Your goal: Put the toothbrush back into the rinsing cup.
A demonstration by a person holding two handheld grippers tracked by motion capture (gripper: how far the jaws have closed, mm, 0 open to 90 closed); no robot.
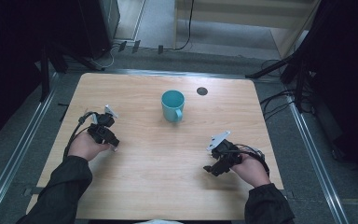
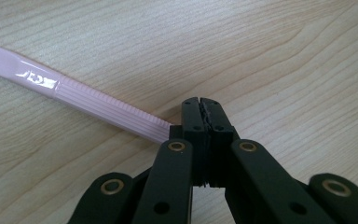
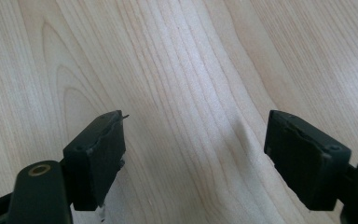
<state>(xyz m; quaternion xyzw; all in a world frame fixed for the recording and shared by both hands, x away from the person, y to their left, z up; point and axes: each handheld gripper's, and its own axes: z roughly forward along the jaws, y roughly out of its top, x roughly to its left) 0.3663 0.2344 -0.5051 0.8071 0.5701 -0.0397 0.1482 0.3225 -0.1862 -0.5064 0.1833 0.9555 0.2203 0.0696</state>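
a teal mug (image 1: 173, 105) stands upright on the wooden table (image 1: 168, 177), and i place everything else against it. its handle points toward my side, its mouth is open and i cannot see anything inside. just beyond the mug and a little to its right, a small dark round disc (image 1: 202, 91) sits in the tabletop. nothing stands between the mug and either of my tools; bare wood lies all around it. past the table's far edge, cables (image 1: 116, 51) run over the grey floor, with dark stands at both sides. my left gripper (image 1: 112, 143) is well to the left of the mug and nearer to me, held in my left hand (image 1: 86, 145). its jaws are pressed together on the end of a pale pink stick (image 2: 81, 96), which in the left gripper view runs away to the upper left, low over the wood. the stick is ribbed along the part near the jaws, then smooth and glossy, flattening toward its far end. there is a raised marking on the glossy part, but i cannot read it. my right gripper (image 1: 209, 169) is to the right of the mug and nearer to me, in my right hand (image 1: 251, 169). its jaws stand wide apart over bare wood, holding nothing.
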